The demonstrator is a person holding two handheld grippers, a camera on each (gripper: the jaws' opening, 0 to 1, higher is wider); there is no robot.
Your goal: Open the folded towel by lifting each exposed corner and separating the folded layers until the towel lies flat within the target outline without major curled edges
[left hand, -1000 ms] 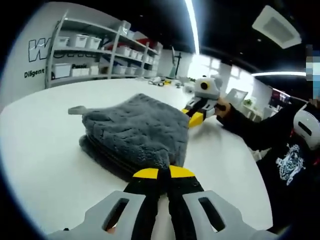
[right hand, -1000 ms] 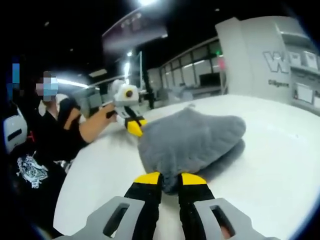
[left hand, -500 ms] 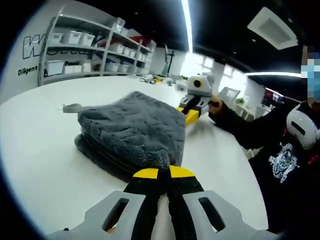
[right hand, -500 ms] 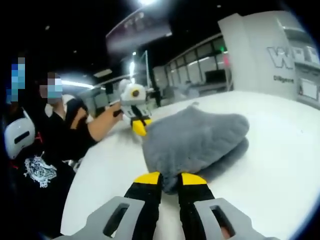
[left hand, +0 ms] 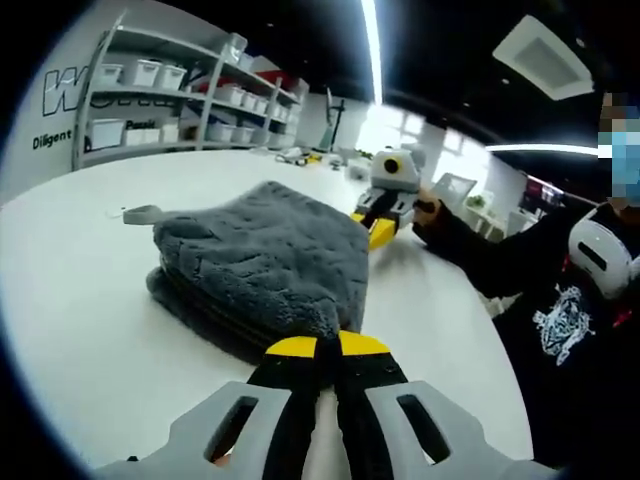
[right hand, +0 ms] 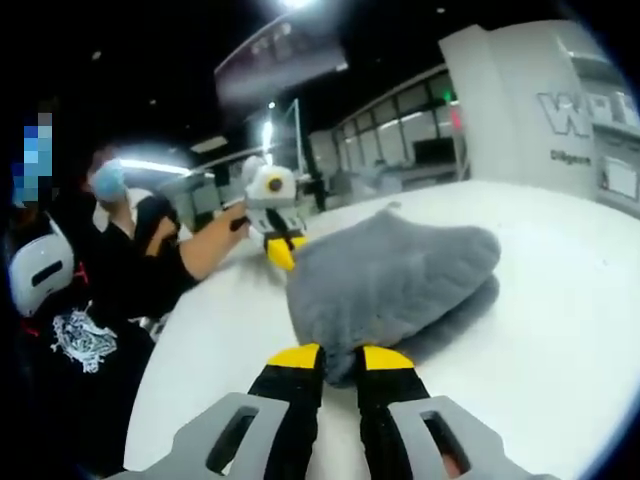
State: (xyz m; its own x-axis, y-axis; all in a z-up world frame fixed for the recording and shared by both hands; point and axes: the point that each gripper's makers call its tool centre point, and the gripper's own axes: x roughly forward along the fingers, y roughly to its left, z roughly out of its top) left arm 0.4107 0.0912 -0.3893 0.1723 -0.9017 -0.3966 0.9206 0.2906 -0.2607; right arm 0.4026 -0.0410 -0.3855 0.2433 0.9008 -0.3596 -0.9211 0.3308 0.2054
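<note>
A thick grey folded towel (left hand: 265,255) lies on the white table (left hand: 80,310), its top layer raised above the layers beneath. My left gripper (left hand: 327,347) is shut on the near corner of that top layer. At the towel's far corner, my right gripper (left hand: 372,232) pinches the cloth with its yellow tips. In the right gripper view the towel (right hand: 390,275) bulges upward, and my right gripper (right hand: 340,357) holds a corner between its jaws. There my left gripper (right hand: 283,255) grips the opposite corner.
Shelves with white bins (left hand: 165,85) stand behind the table at the left. A small grey tab (left hand: 140,213) lies on the table by the towel's far left corner. A person in a black top (left hand: 560,320) stands at the table's edge (right hand: 150,360).
Both grippers keep their hold on the towel corners. The views have shifted slightly; the towel's shape is nearly unchanged.
</note>
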